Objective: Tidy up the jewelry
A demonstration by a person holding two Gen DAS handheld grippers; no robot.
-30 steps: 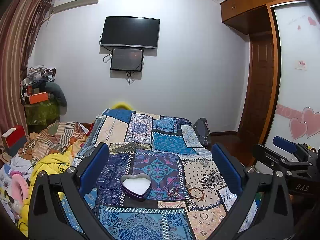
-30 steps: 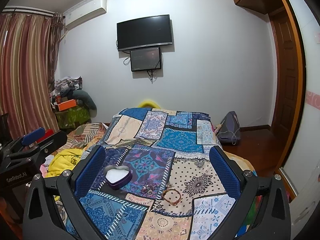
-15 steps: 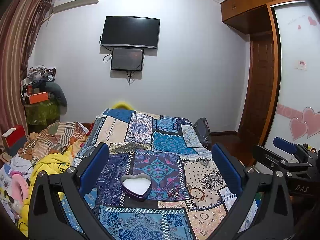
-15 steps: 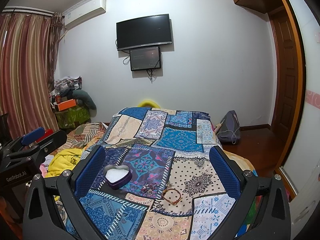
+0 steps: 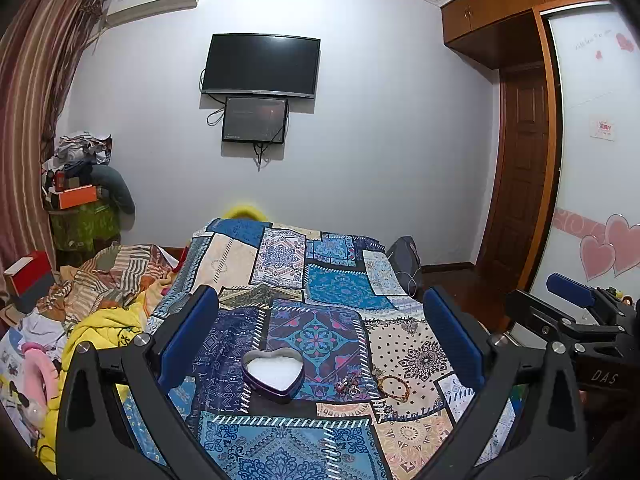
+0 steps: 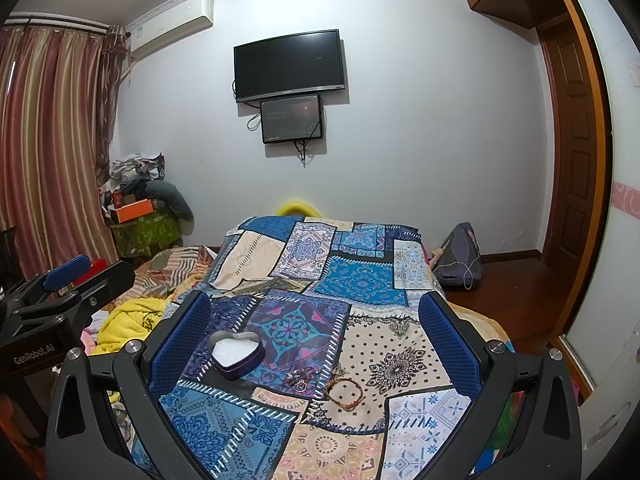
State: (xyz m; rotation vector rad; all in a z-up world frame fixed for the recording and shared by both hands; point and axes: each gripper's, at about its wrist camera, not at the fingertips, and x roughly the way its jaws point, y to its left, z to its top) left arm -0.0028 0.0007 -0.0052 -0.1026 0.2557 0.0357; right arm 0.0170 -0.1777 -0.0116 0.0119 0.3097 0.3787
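nothing moved; both jaws gape empty; only right view shows curtain (image 6: 48, 152).

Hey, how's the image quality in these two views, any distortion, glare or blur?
Left wrist view: strong fisheye bending of walls and wardrobe, dark vignetted corners, heart-shaped tin sharp. Right wrist view: same curving at the door, even lighting, bracelet small but fairly clear.

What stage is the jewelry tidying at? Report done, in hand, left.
Done: nothing visible; the heart-shaped tin sits open on the patchwork bedspread, showing only its white lining. In hand: nothing; the left claw and right claw are both open, held above the bed. Left: the small dark jewelry cluster and the beaded bracelet lie loose beside the tin.
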